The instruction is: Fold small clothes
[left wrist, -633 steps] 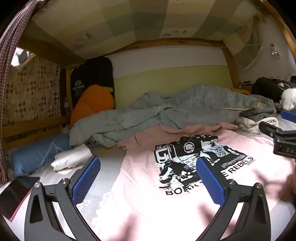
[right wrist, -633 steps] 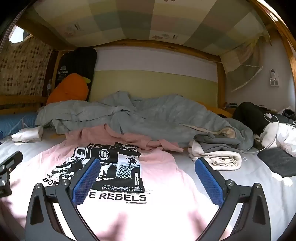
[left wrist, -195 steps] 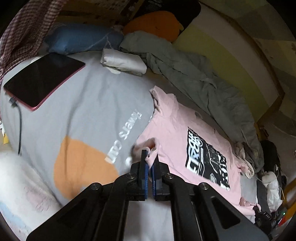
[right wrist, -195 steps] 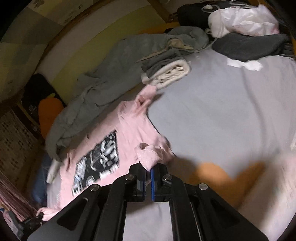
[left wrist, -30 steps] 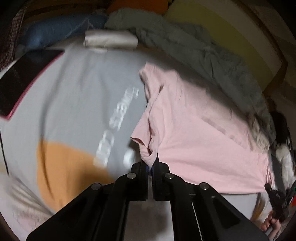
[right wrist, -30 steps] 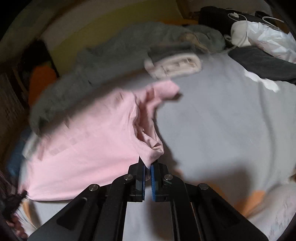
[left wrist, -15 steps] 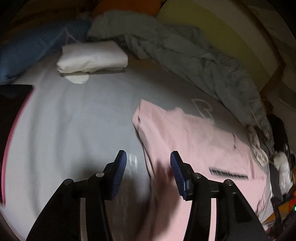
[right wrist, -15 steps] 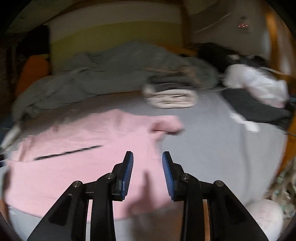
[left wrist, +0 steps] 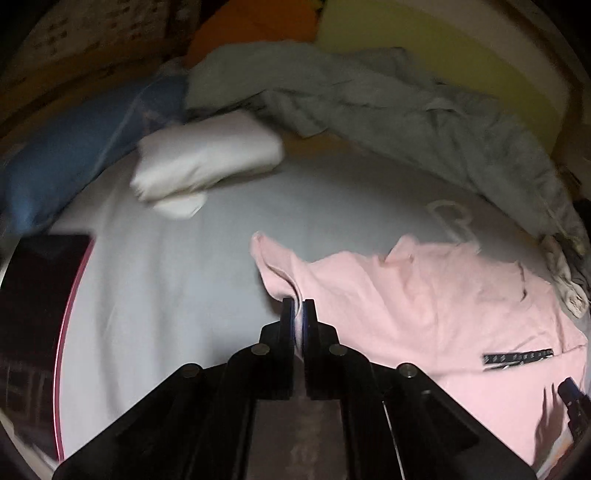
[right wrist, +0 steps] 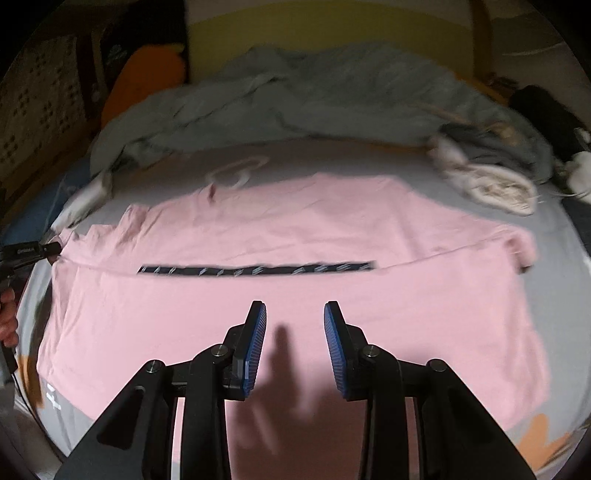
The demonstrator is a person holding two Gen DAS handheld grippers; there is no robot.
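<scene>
A bed covered by a grey sheet [left wrist: 192, 258] fills both views; a crumpled grey duvet [right wrist: 314, 99] lies along its far side against a yellow-green padded wall panel [right wrist: 332, 29]; an orange cushion [right wrist: 144, 74] sits in the corner beside a blue pillow [left wrist: 74, 147]; wooden framing [right wrist: 478, 22] borders the panel; light is dim.

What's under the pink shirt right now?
The pink shirt lies back-up on the grey bedsheet, which shows all round it. Its printed front faces down, hidden. Whether anything else lies beneath cannot be seen.
</scene>
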